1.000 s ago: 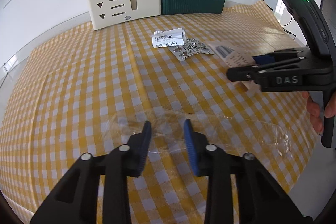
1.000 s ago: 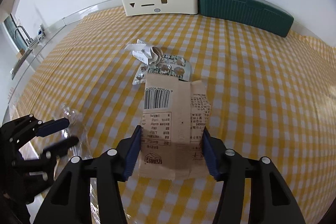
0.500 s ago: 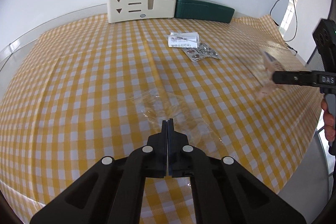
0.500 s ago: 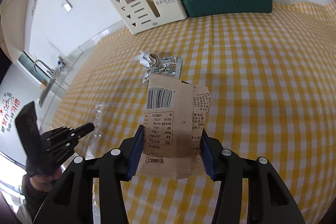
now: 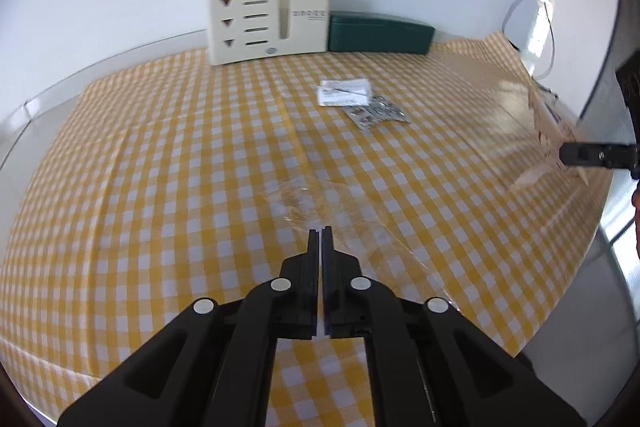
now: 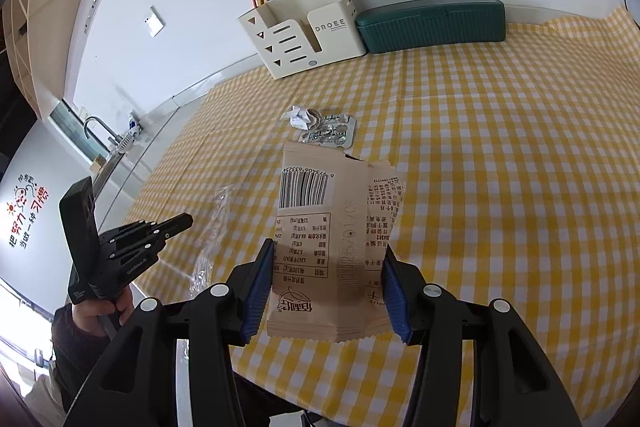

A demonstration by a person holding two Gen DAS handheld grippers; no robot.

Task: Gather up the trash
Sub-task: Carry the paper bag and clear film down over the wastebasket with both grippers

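My left gripper [image 5: 321, 231] is shut on a clear plastic wrapper [image 5: 316, 201] and holds it above the yellow checked tablecloth [image 5: 160, 167]; the wrapper also shows hanging in the right wrist view [image 6: 214, 227]. My right gripper [image 6: 326, 267] is shut on a tan paper snack packet [image 6: 320, 239] with a barcode, lifted off the table; it shows at the right edge of the left wrist view [image 5: 548, 143]. A crumpled white receipt [image 5: 344, 93] and a foil blister pack [image 5: 378, 113] lie together mid-table.
A cream desk organiser [image 5: 268, 23] with coloured folders and a dark green case [image 5: 380, 37] stand against the back wall. The table's front edge [image 5: 568, 291] curves at right. A sink [image 6: 100, 135] lies beyond the table's left side.
My left gripper closed on the clear wrapper and lifted it. My right gripper raised the tan packet and pulled back toward the table's near edge.
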